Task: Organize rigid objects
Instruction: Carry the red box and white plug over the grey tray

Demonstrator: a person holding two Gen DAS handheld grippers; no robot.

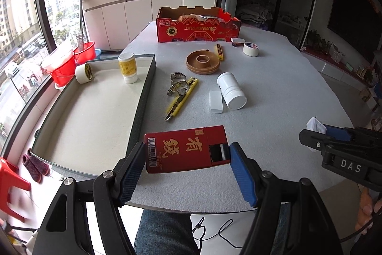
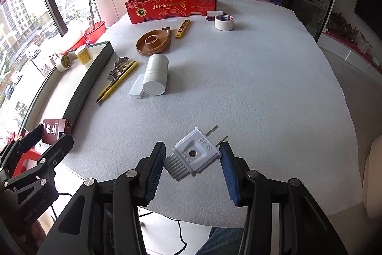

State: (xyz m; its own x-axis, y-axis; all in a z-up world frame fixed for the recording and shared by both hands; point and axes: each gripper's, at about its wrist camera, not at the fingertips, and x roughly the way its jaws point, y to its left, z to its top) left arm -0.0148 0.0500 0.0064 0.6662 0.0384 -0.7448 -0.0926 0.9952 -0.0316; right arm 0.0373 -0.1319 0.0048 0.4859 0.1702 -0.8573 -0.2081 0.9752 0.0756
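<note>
Left wrist view: left gripper [image 1: 187,157] clamped on a flat red rectangular box with gold characters [image 1: 187,148], blue pads touching both short ends, box held over the near edge of the grey felt-covered round table [image 1: 274,92]. Left of it, a shallow grey-walled tray with a white floor [image 1: 95,116]; at its far end a roll of cream tape [image 1: 83,73] and an upright yellow-labelled white bottle [image 1: 128,67]. Just right of the tray wall, two metal hose clamps [image 1: 177,84] touching a yellow utility knife [image 1: 182,99]. Mid-table: white plastic cylinder jar [image 1: 231,90] on its side, small white rectangular block [image 1: 215,101] touching its left side. Farther: brown round plastic ring dish [image 1: 203,62], second yellow knife [image 1: 219,51], white tape roll [image 1: 250,49], open red cardboard fruit box [image 1: 198,26] at the far edge. Right gripper [image 1: 320,133] at the right edge, a white object between its fingers.

Right wrist view: right gripper [image 2: 193,157] closed on a white two-pin electrical plug [image 2: 197,154] with a grey ribbed cord end, pins pointing far-right, held tilted above the near table. Left gripper low left, red box in its grip, near the tray's near corner. White jar, block, knife, clamps, ring dish, tape and fruit box lie beyond, same layout.
</note>
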